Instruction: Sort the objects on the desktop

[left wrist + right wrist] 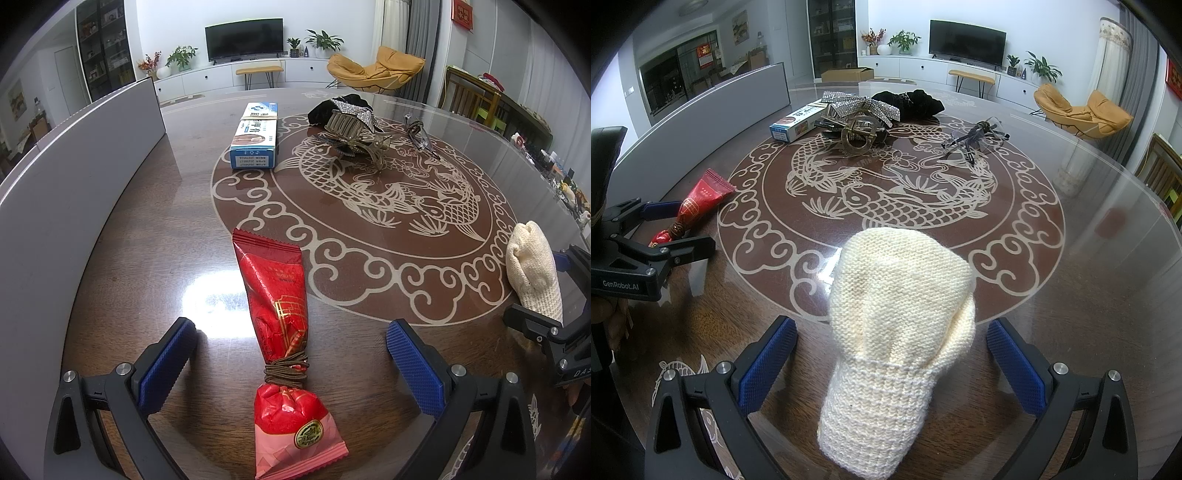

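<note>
left tongs (291, 354) open astride red snack packet (280, 332), long axis along fingers | right tongs (892, 354) open astride knit mitten (901, 314)

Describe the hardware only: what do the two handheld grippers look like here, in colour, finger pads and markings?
Both the left gripper and the right gripper have matte black angular frames with silver screw heads and blue knurled finger pads. Seen from the right wrist camera, the left unit's body carries white "GenRobot.AI" lettering. No cables are visible.

Red gold-printed snack packet (275, 295), cream knitted mitten (897, 332), brown fish-patterned table (369, 229).
</note>
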